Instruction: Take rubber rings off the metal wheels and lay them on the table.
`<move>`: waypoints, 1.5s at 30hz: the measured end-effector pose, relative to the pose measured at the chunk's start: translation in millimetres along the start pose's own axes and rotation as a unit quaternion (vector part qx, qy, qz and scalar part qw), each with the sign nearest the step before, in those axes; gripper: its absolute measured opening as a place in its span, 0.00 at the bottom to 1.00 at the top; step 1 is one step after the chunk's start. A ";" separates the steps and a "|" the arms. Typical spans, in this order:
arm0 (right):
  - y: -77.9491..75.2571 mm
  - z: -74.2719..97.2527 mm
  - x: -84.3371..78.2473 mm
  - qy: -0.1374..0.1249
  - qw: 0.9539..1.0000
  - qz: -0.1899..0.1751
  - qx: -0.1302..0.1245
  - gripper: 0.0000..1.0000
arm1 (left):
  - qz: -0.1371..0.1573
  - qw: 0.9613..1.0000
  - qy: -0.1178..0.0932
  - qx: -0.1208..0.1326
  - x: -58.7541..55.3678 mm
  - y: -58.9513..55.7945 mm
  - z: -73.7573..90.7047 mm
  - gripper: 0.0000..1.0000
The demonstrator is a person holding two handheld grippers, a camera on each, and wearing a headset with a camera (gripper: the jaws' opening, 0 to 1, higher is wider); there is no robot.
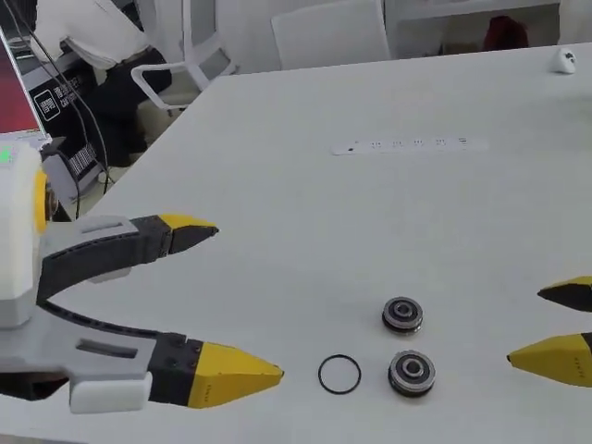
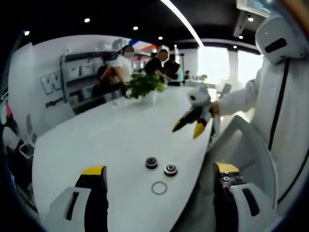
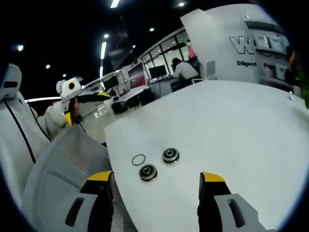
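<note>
Two metal wheels lie flat near the table's front edge, one (image 1: 402, 314) just behind the other (image 1: 412, 373). Both have dark rims. A loose black rubber ring (image 1: 339, 375) lies flat to the left of the nearer wheel. My left gripper (image 1: 247, 302) hovers open, left of the ring, with nothing between its yellow-tipped jaws. At the right edge my right gripper (image 1: 525, 326) is open and empty too. The left gripper view has the wheels (image 2: 151, 163) (image 2: 170, 169) and ring (image 2: 159, 188) ahead. In the right gripper view the wheels (image 3: 170, 155) (image 3: 148, 172) and ring (image 3: 138, 159) sit ahead.
A flush socket strip (image 1: 407, 143) is set into the white table (image 1: 305, 185) further back. A small white object (image 1: 565, 61) lies at the far right corner. Chairs (image 1: 328, 32) stand behind the far edge. A plant (image 2: 145, 84) and several people are at one end.
</note>
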State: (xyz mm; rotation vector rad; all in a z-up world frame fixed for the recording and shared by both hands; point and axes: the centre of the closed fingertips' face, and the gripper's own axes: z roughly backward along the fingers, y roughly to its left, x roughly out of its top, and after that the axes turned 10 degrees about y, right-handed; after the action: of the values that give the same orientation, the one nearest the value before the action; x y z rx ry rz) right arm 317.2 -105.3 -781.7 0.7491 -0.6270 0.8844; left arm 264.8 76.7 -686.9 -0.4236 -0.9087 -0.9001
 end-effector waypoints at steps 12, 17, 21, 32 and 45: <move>0.7 -3.8 -14.8 0.009 1.000 0.005 0.006 0.69 | -0.036 0.999 0.002 -0.038 22.6 -11.1 -33.6 0.88; 0.3 -5.2 -17.4 0.008 1.000 0.000 0.009 0.69 | -0.052 0.997 0.010 -0.055 26.4 -15.9 -50.6 0.86; -0.9 -9.5 -17.3 0.010 1.000 0.002 0.010 0.68 | -0.059 0.997 0.004 -0.057 31.5 -13.7 -61.4 0.85; 1.6 -24.5 -10.3 0.015 1.000 0.020 0.019 0.67 | -0.069 0.994 -0.007 -0.079 35.5 -16.3 -91.7 0.77; 7.5 -43.5 -18.0 0.020 0.999 0.013 0.042 0.65 | -0.067 0.991 0.033 -0.109 1.6 -28.8 -128.0 0.66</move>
State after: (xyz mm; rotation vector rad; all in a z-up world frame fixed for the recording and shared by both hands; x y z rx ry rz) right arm 309.5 -75.8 -818.4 0.7991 -0.5672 0.9521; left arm 305.0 -24.8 -759.7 -0.5204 -0.7882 -1.1365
